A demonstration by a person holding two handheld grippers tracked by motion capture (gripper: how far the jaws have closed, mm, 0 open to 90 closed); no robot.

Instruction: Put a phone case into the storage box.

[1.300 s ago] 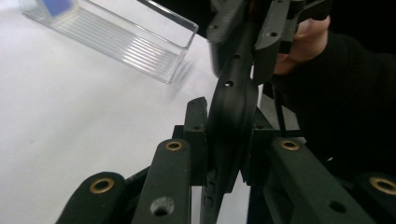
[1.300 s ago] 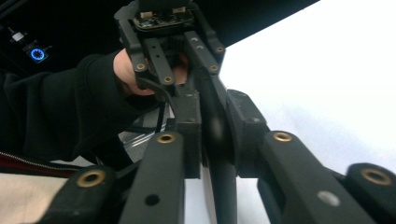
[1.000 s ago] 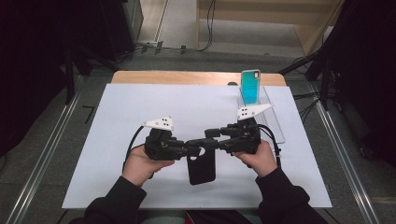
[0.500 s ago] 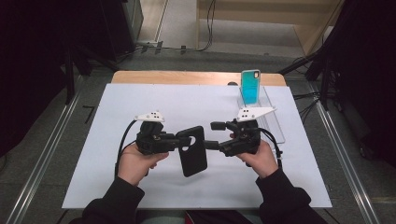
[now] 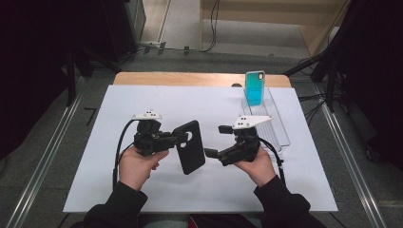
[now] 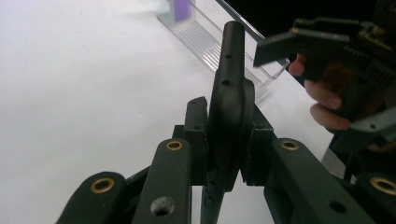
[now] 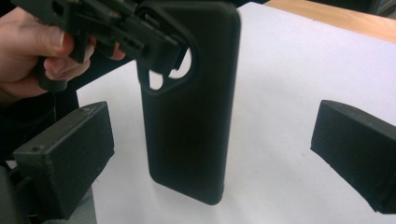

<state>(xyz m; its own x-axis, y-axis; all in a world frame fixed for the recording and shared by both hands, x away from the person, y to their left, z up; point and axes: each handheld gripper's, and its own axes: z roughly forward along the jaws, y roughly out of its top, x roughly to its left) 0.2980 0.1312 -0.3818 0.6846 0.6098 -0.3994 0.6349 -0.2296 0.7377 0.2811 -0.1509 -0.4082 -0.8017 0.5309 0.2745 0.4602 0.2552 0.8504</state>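
At centre frame, above the white tabletop [image 5: 142,185], my left hand-held gripper [image 5: 177,138] pinches the black phone case [image 5: 191,147] by its camera-cutout corner, my right hand-held gripper [image 5: 216,141] having just spread wide and empty; it looks light, thin, bendy, so I'd grip its long edges.

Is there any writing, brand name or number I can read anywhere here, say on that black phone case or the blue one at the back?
None: no readable text in any view.
Black phone case, held in the left claw: plain, no logo or lettering visible.
Teal phone case in the clear stand: no print can be made out; too small to tell.
Grey plates on the claws, such as the one on the right claw: small dots, no letters.
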